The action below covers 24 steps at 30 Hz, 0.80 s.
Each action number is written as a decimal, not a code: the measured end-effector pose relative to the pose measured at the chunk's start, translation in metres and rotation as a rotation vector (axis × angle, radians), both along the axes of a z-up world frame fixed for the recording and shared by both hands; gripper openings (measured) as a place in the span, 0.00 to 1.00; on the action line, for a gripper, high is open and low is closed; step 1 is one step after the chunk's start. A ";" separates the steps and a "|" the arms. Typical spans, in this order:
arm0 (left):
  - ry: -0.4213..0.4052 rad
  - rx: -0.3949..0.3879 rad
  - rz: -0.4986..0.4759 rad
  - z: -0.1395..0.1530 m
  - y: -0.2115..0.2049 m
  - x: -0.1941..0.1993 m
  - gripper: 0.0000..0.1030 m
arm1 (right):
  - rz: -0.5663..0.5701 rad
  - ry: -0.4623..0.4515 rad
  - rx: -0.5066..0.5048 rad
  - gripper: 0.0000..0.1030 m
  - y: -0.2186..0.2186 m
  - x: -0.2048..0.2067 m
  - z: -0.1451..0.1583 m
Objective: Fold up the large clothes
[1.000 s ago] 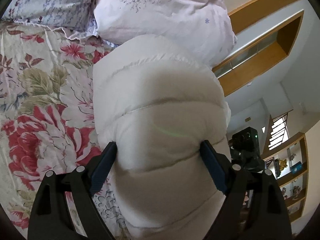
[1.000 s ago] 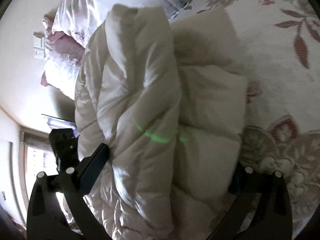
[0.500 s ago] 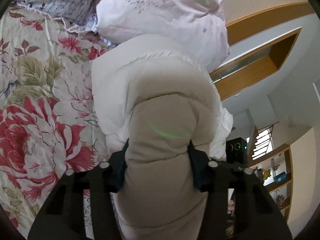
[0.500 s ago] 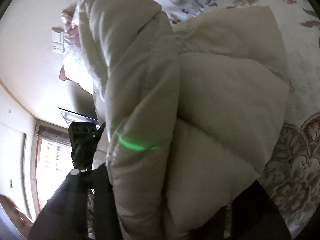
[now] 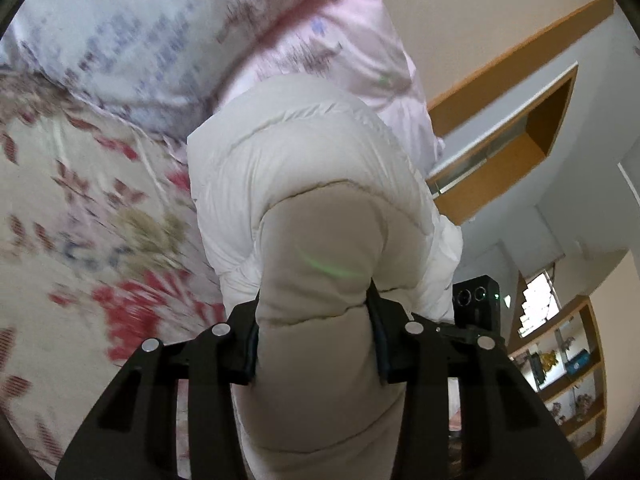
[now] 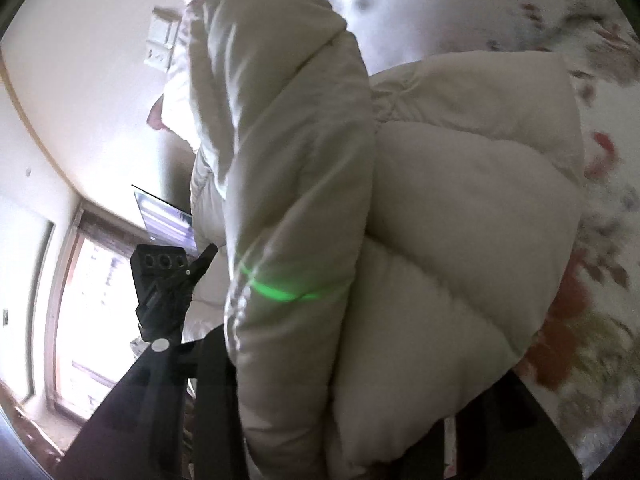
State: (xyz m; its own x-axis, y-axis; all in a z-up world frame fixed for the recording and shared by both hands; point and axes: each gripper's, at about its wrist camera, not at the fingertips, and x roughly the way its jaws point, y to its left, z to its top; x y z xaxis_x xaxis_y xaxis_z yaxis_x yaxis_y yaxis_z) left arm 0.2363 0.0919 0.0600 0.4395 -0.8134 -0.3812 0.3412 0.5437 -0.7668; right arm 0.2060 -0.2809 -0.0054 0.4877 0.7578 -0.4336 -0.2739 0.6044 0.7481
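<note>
A: What does the left wrist view show that the right does not?

B: Two pillows, one blue-patterned [image 5: 120,40] and one pink [image 5: 352,48], at the head of a bed with a floral bedspread [image 5: 80,240]. The left claw [image 5: 312,340] is closed on a thick fold of one cream puffer jacket [image 5: 304,184]; both fingers press into its sides. To the right stand wooden shelves [image 5: 568,364] holding small items too blurred to name.

A: And the right wrist view?

B: The same jacket [image 6: 460,200], bunched in two puffy lobes above the bedspread [image 6: 600,280]. A bright window [image 6: 92,300] and a wall switch plate [image 6: 162,46] show on the left. The other gripper's black body [image 6: 160,276] sits beside the jacket.

A: What is the right claw [image 6: 340,420] doing?

B: The jacket fills the gap and hides the tips; only dark finger bases show, so I cannot tell how firmly it holds.
</note>
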 end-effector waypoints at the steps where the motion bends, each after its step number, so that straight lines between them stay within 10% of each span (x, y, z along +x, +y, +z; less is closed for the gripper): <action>1: -0.003 0.004 0.014 0.001 0.006 0.001 0.42 | 0.011 -0.007 -0.009 0.35 0.009 0.006 0.001; 15: 0.039 0.128 0.136 -0.022 0.055 0.045 0.42 | 0.017 0.024 -0.065 0.36 0.073 0.081 -0.008; 24: 0.067 0.223 0.133 -0.042 0.051 0.059 0.57 | -0.076 0.155 -0.086 0.73 0.065 0.101 -0.044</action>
State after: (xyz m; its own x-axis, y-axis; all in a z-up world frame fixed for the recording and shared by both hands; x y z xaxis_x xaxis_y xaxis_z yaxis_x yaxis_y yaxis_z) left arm 0.2957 0.1427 0.0177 0.5050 -0.6424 -0.5764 0.2080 0.7387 -0.6411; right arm 0.3073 -0.2156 -0.0491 0.4644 0.6781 -0.5696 -0.1108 0.6827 0.7223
